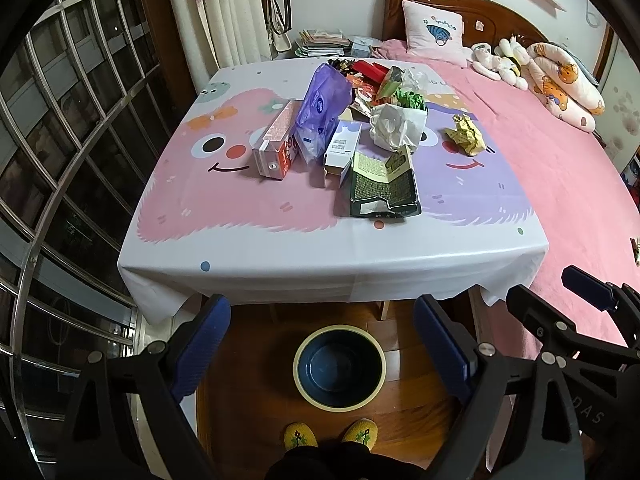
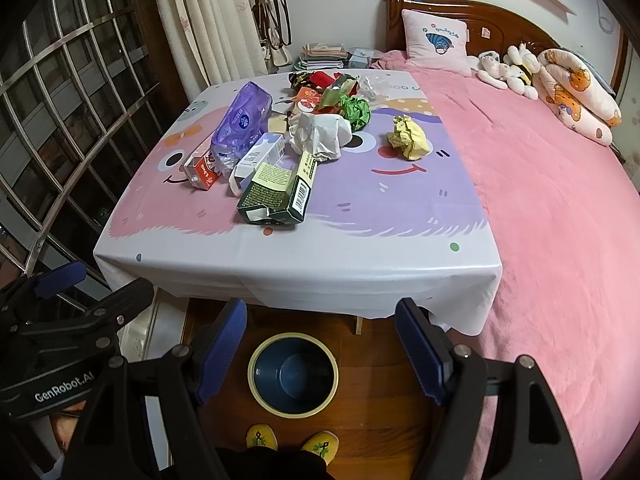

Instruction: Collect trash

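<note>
Trash lies on a table with a cartoon cloth (image 1: 280,248) (image 2: 360,256): a dark green box (image 1: 384,190) (image 2: 276,196), a white carton (image 1: 342,146) (image 2: 258,156), a red-pink carton (image 1: 276,146) (image 2: 202,170), a purple plastic pack (image 1: 322,108) (image 2: 240,120), crumpled white paper (image 1: 396,124) (image 2: 320,132), a yellow paper ball (image 1: 466,134) (image 2: 410,140), green paper (image 2: 356,110) and wrappers behind. A dark blue bin (image 1: 339,366) (image 2: 293,374) stands on the floor before the table. My left gripper (image 1: 322,354) and right gripper (image 2: 322,354) are open and empty, above the bin.
A bed with a pink blanket (image 1: 560,184) (image 2: 560,208) adjoins the table's right side, with a pillow and soft toys at its head. A barred window (image 1: 60,160) is at the left. My yellow slippers (image 2: 292,444) stand on the wooden floor near the bin.
</note>
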Motion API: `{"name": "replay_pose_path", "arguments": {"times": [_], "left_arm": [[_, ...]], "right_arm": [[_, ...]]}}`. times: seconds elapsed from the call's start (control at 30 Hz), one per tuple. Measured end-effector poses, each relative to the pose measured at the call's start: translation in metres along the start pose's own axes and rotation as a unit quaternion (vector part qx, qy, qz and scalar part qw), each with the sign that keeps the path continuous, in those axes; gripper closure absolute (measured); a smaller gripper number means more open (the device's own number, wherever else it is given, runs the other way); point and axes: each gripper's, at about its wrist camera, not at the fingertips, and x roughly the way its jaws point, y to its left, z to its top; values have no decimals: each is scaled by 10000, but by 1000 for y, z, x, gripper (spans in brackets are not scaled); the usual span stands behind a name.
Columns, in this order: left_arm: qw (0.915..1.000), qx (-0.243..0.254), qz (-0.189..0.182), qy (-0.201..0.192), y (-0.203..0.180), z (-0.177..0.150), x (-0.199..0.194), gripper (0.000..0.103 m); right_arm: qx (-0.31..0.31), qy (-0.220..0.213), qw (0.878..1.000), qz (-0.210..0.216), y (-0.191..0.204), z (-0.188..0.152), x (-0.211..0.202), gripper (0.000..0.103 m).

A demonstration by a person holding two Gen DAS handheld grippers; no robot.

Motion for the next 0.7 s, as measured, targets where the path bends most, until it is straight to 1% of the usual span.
{"name": "replay_pose_path", "arguments": {"times": [0.5,0.7], "left_arm": [[9999,35,89,-57,2,1,-3,11],[9999,37,113,-86,3,2,-4,11]], "right_arm": [[-8,-5,10000,35,-1,0,-3,26],[-55,-18,10000,51,9,8,1,26]]}}
